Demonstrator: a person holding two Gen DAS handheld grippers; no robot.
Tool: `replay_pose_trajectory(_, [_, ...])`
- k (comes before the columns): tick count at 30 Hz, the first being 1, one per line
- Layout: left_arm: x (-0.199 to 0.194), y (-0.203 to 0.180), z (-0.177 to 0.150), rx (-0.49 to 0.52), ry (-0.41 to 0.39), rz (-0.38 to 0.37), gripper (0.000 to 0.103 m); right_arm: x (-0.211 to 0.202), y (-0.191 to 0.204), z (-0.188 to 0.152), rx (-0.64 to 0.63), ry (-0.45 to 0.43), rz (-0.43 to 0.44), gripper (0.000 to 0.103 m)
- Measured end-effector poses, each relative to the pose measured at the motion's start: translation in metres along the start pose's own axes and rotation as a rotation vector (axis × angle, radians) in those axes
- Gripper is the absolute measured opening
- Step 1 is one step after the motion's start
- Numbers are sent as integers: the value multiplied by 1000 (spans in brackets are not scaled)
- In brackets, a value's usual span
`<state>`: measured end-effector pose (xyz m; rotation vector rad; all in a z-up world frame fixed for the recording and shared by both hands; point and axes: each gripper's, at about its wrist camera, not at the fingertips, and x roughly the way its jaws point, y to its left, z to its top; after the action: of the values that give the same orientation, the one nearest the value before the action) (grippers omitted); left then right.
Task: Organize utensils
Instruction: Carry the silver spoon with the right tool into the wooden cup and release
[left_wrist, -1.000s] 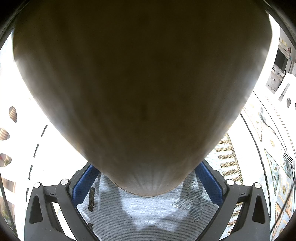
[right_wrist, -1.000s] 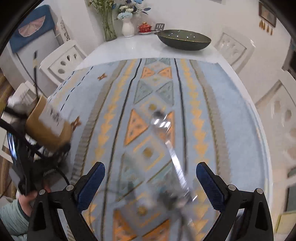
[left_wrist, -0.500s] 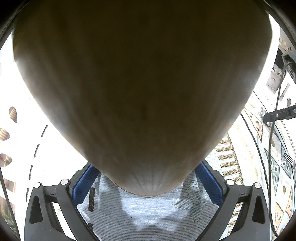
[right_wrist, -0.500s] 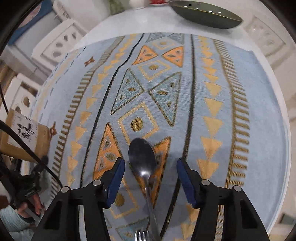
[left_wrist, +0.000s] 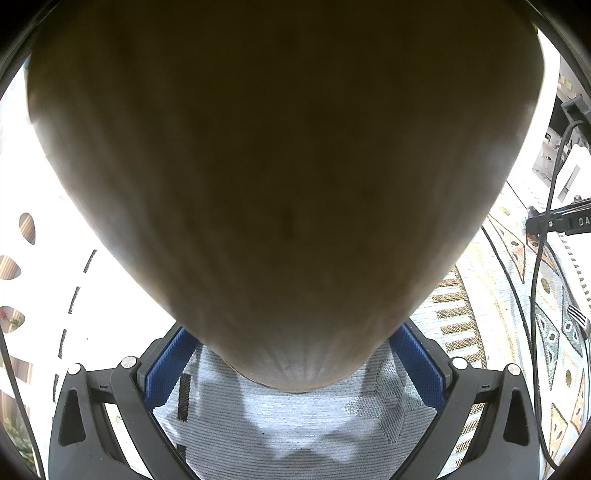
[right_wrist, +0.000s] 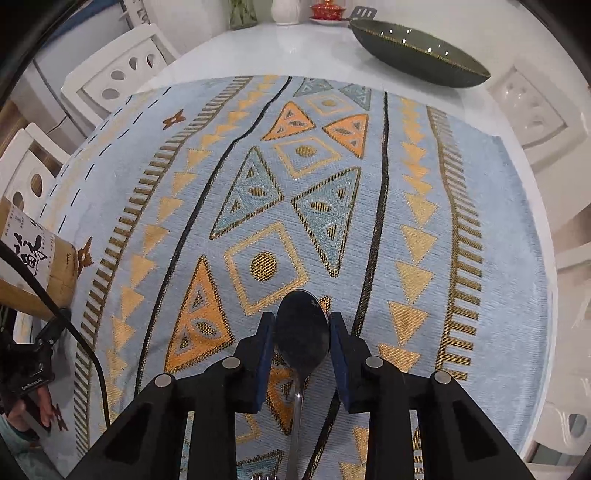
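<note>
A brown bamboo utensil holder (left_wrist: 280, 166) fills the left wrist view, and my left gripper (left_wrist: 291, 354) is shut on it with a blue pad at each side. In the right wrist view the same holder (right_wrist: 37, 266) shows at the left edge, tilted, with a hand (right_wrist: 22, 417) below it. A steel spoon (right_wrist: 298, 406) lies on the patterned blue cloth (right_wrist: 424, 206), bowl pointing away. My right gripper (right_wrist: 303, 321) points steeply down over it, jaws closing, both pads against the sides of the spoon's bowl. A fork (left_wrist: 578, 315) lies on the cloth further right.
The cloth covers most of a white table (right_wrist: 258, 48). A dark green oval dish (right_wrist: 417, 59), vases (right_wrist: 286, 11) and a red lidded bowl (right_wrist: 327, 9) stand at the far end. White chairs (right_wrist: 122, 74) ring the table. A black cable (right_wrist: 51, 299) hangs at the left.
My right gripper came down over the spoon and its jaws closed from wide apart to the sides of the bowl. The left gripper and the holder stayed still.
</note>
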<state>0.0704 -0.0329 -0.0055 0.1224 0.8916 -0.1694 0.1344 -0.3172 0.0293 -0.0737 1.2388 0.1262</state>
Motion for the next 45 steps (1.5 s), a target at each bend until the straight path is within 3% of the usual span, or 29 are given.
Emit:
replay_pose_trajectory(8, [0, 0, 0, 0, 0, 0, 102, -26, 8, 3, -2, -62, -64, 28])
replay_pose_trajectory(12, [0, 0, 0, 0, 0, 0, 102, -34, 4, 4, 27, -86, -52, 28])
replay_pose_trajectory(20, [0, 0, 0, 0, 0, 0, 102, -99, -2, -9, 82, -239, -46, 26])
replay_pose_trajectory(22, [0, 0, 0, 0, 0, 0, 102, -115, -1, -14, 99, -278, -50, 21])
replay_pose_trajectory(23, [0, -1, 0, 0, 0, 0, 102, -120, -1, -15, 106, -288, -47, 6])
replay_pose_trajectory(26, [0, 0, 0, 0, 0, 0, 102, -136, -3, -22, 143, -335, -46, 4])
replay_pose_trajectory(34, [0, -1, 0, 0, 0, 0, 102, -145, -3, -22, 176, -359, -24, 2])
replay_pose_trajectory(40, [0, -1, 0, 0, 0, 0, 102, -180, 16, -11, 136, -436, 18, 2])
replay_pose_trajectory(45, [0, -1, 0, 1, 0, 0, 102, -223, 52, 7, 64, -554, 137, 2])
